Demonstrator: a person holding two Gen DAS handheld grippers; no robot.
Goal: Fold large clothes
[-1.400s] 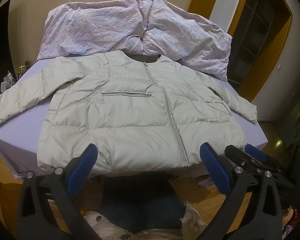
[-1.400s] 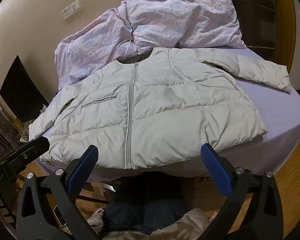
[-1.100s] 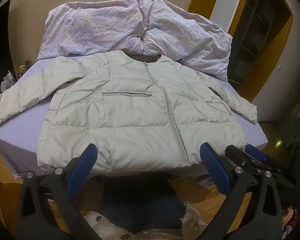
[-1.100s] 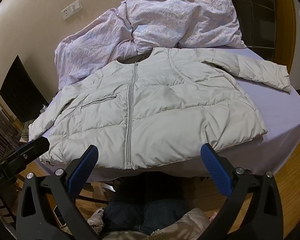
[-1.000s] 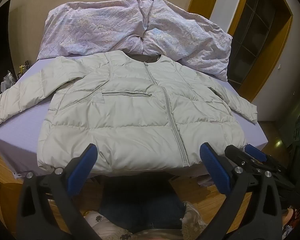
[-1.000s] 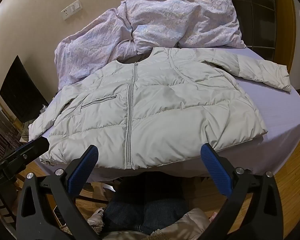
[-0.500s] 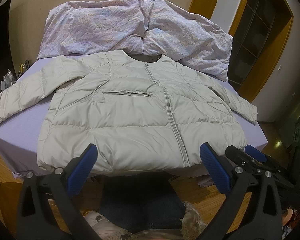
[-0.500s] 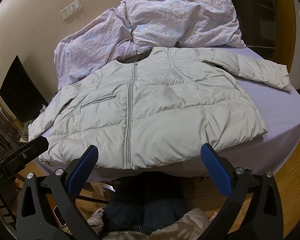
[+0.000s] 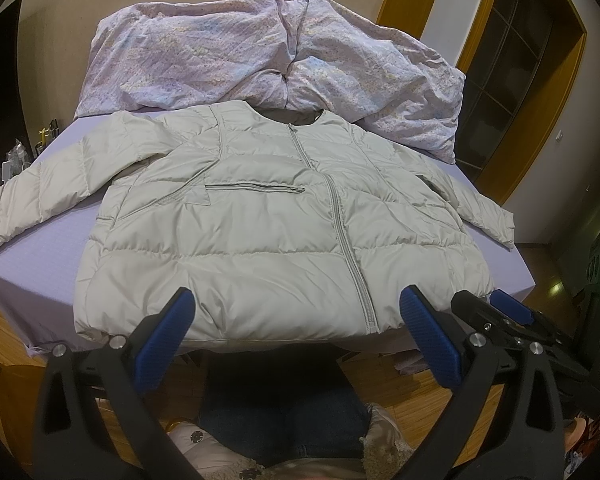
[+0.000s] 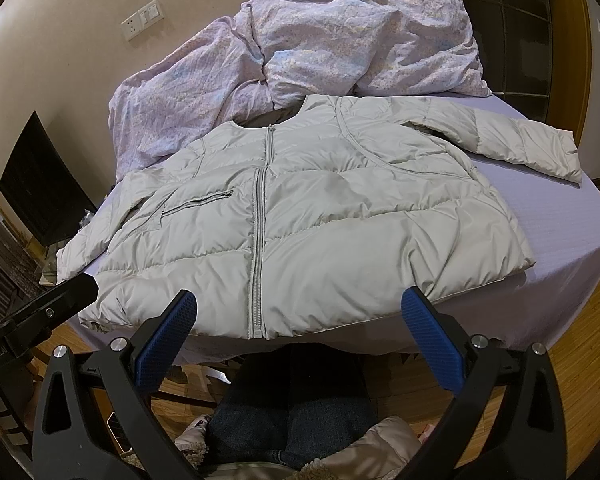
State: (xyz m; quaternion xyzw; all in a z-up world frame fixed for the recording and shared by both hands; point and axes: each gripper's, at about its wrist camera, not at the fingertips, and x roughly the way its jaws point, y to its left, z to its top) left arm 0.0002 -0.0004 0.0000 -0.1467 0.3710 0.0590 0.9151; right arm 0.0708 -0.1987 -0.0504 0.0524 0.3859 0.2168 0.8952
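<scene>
Bedroom scene: lavender-sheeted bed (image 9: 28, 256) with beige wall behind, wood floor below, wooden door frame (image 9: 512, 128) on the right side of the left wrist view. Pale grey puffer jacket (image 9: 268, 240) lies flat on the bed, front up, zipper closed, both sleeves spread out to the sides, hem at the near bed edge. Crumpled floral purple duvet (image 9: 268, 52) heaped behind the collar, touching it. Wall socket (image 10: 142, 19) above the duvet in the right wrist view; dark TV screen (image 10: 40, 192) off to that view's left. Left gripper (image 9: 296, 332) jaws spread wide, blue pads apart, holding nothing, hovering just short of the jacket hem. Right gripper (image 10: 298, 332) same: wide open, empty, near the hem, not touching. Right gripper also visible at the lower right of the left wrist view. Person's jeans-covered legs (image 10: 292, 400) below between the fingers.
</scene>
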